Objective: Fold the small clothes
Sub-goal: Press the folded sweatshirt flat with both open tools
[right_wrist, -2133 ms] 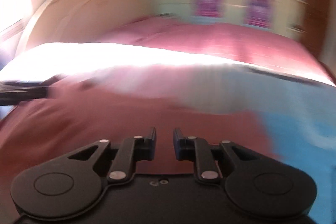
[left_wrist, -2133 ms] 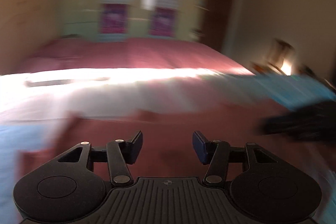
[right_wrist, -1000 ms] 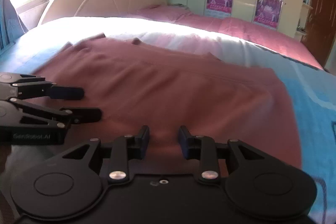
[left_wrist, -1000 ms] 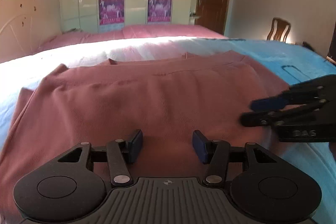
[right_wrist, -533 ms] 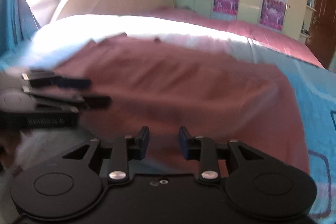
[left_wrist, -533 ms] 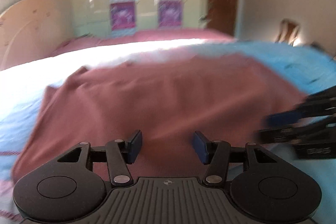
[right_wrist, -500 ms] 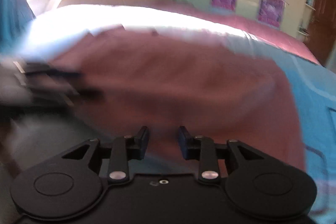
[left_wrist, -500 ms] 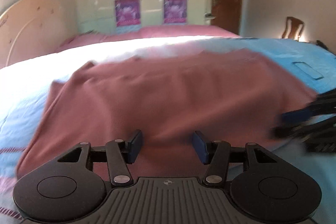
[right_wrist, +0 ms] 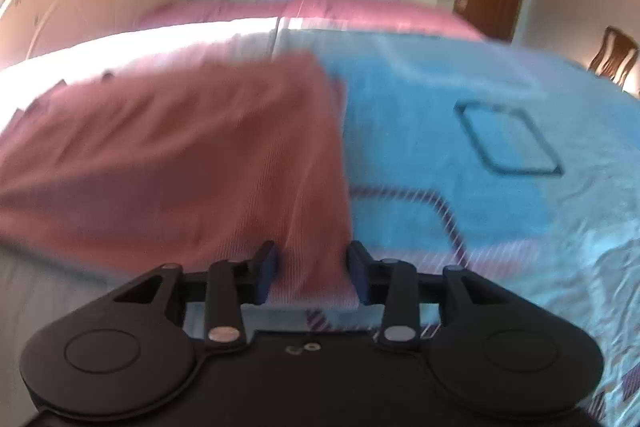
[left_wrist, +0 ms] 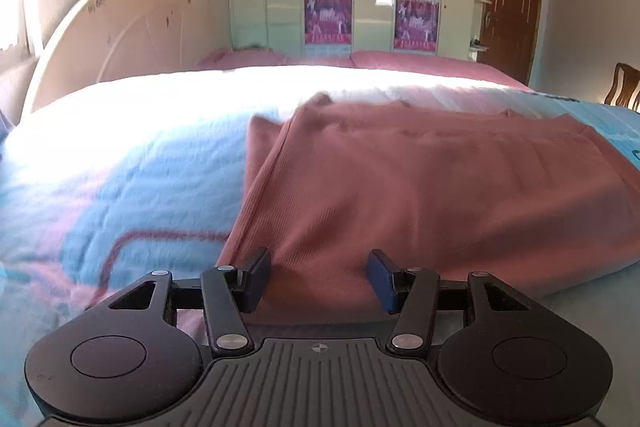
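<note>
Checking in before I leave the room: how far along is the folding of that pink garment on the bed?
Early. The pink garment lies spread on the blue bedspread, with one side edge showing a doubled layer, so perhaps one fold is made. In hand: the left gripper and right gripper sit open at its two near corners, cloth between the fingers, neither closed. Left: grasping and folding it smaller.

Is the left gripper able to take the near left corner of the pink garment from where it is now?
Probably yes. The left gripper is open, and the pink garment has its near left corner lying between the fingers on the bed cover, with nothing visible in the way.
</note>
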The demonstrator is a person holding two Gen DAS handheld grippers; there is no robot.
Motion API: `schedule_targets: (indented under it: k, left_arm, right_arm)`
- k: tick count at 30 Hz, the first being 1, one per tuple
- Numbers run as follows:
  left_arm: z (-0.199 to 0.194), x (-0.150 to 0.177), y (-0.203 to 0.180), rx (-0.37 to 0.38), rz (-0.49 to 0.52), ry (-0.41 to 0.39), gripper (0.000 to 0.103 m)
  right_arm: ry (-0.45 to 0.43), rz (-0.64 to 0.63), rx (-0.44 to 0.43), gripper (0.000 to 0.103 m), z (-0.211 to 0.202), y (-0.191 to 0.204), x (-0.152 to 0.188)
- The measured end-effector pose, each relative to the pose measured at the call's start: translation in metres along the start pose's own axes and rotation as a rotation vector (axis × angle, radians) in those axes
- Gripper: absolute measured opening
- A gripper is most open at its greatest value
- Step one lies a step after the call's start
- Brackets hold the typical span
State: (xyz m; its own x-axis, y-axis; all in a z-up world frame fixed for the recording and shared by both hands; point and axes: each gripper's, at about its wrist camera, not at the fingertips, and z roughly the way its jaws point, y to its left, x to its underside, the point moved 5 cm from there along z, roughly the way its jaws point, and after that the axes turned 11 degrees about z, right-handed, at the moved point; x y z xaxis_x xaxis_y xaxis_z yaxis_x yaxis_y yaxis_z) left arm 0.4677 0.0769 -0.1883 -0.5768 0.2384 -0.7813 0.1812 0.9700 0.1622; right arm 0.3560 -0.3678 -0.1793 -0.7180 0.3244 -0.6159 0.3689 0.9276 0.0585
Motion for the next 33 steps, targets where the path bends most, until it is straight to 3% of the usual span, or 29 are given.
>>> schedule_targets:
  k: [3,9,10,11,12,13,14,15,16,19,24,30,32,33]
  left_arm:
    - [0.002,0.007,0.006,0.006,0.016,0.002,0.054]
    - [-0.004,0.007,-0.003,-0.038,0.059,0.031,0.054]
    - [-0.010,0.002,-0.009,-0.054,0.076,0.027,0.054]
    - [-0.016,-0.002,-0.015,-0.044,0.074,0.007,0.054]
    - [-0.024,-0.006,-0.024,-0.024,0.067,-0.016,0.054]
    - [-0.027,-0.011,-0.035,-0.013,0.071,-0.030,0.057]
    - [-0.028,-0.014,-0.043,-0.009,0.078,-0.033,0.063]
    - [-0.026,-0.017,-0.054,-0.003,0.080,-0.038,0.078]
    - [-0.025,-0.019,-0.062,0.002,0.073,-0.048,0.082]
    - [-0.017,-0.021,-0.082,0.024,0.090,-0.022,0.082]
    - [0.002,-0.008,-0.095,0.035,0.097,0.070,0.082]
    - [-0.001,-0.005,-0.096,0.038,0.106,0.067,0.082]
    - [-0.002,-0.004,-0.096,0.042,0.114,0.065,0.082]
    - [-0.003,-0.004,-0.096,0.044,0.114,0.063,0.082]
  right_arm:
    - [0.000,-0.054,0.041,0.016,-0.002,-0.003,0.008]
    - [0.017,-0.054,0.077,0.017,0.000,-0.009,0.008]
    - [0.006,-0.049,0.094,0.030,-0.003,-0.007,0.005]
    - [-0.032,-0.035,0.112,0.036,-0.010,-0.003,0.002]
    - [-0.100,-0.025,0.121,0.054,-0.021,0.003,-0.001]
    - [-0.139,-0.022,0.091,0.061,-0.029,0.013,-0.003]
    - [-0.148,-0.018,0.048,0.060,-0.034,0.026,-0.003]
    - [-0.137,-0.022,0.010,0.053,-0.034,0.040,-0.001]
    - [-0.120,-0.043,-0.025,0.040,-0.032,0.056,0.002]
    - [-0.099,-0.117,-0.068,0.021,-0.019,0.100,0.013]
    - [-0.016,-0.150,-0.068,0.024,0.007,0.121,0.028]
    - [-0.009,-0.158,-0.059,0.029,0.004,0.120,0.024]
    - [-0.048,-0.132,-0.061,0.036,-0.007,0.118,0.022]
    - [-0.072,-0.119,-0.063,0.050,-0.010,0.114,0.019]
